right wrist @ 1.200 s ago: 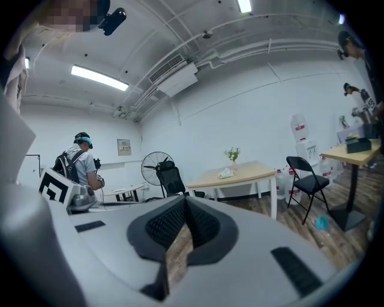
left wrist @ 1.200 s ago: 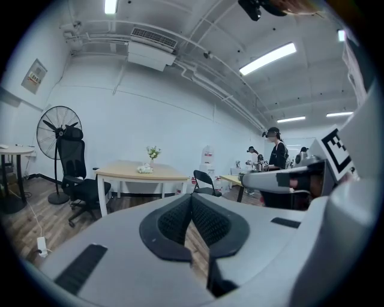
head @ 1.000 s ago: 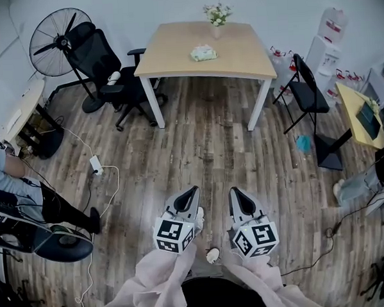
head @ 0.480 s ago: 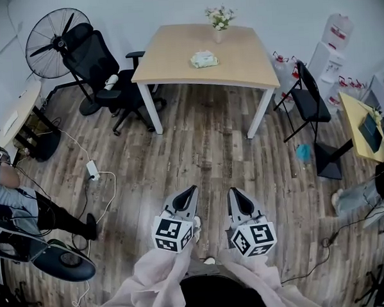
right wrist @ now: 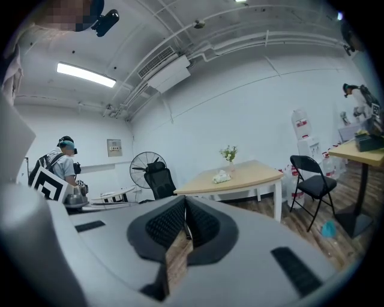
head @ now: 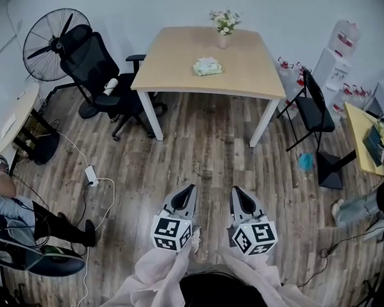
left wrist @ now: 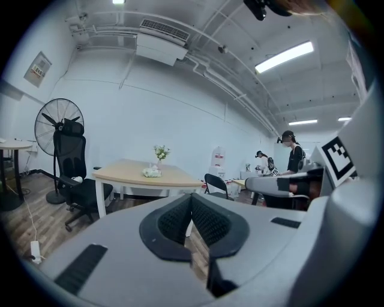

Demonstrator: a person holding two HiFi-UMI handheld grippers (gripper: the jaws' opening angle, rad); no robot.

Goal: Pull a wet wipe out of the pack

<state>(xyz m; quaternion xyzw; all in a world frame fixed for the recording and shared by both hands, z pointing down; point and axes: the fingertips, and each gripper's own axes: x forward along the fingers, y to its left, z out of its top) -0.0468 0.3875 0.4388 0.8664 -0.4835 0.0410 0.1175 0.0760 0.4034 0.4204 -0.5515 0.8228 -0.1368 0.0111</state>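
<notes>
A pale green wet wipe pack (head: 208,66) lies on the light wooden table (head: 174,61) at the far side of the room, beside a small vase of flowers (head: 223,25). The pack also shows small and far off in the left gripper view (left wrist: 151,172) and the right gripper view (right wrist: 221,177). My left gripper (head: 191,189) and right gripper (head: 234,191) are held side by side over the wood floor, well short of the table. Both point level toward it. Each has its jaws pressed together with nothing between them.
A black office chair (head: 104,71) and a standing fan (head: 48,41) are left of the table. A black folding chair (head: 314,98) stands to its right. A power strip and cable (head: 90,177) lie on the floor at left. A seated person (head: 8,204) is at far left.
The table and pack have come nearer in the head view as I walk forward. Both grippers keep their place in front of me, still shut.
</notes>
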